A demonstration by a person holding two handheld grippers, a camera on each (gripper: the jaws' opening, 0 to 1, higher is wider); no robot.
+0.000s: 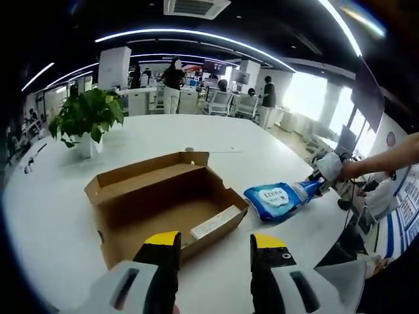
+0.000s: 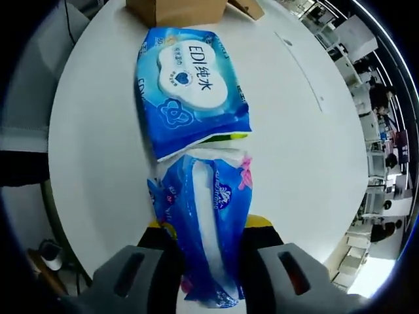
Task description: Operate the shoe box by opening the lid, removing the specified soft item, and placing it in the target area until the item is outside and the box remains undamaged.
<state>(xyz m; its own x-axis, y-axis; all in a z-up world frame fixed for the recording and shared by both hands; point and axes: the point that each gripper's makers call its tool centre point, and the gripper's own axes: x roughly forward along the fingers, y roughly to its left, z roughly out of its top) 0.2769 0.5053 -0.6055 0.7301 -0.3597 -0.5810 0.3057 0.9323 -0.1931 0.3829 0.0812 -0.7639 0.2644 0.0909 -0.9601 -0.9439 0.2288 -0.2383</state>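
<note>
Blue plastic film bunches between my right gripper's (image 2: 209,229) 2 jaws, which are clamped on the crimped end of the wipes pack (image 2: 193,98), so the pack's body lies flat on the white table (image 2: 308,150) beyond them, just outside the shoe box (image 2: 177,10) at the far edge. My left gripper (image 1: 215,245) hangs with jaws apart and holding nothing, near the cardboard box's (image 1: 163,203) front wall, lid folded back. I judge the pack is already out and close to being let go.
</note>
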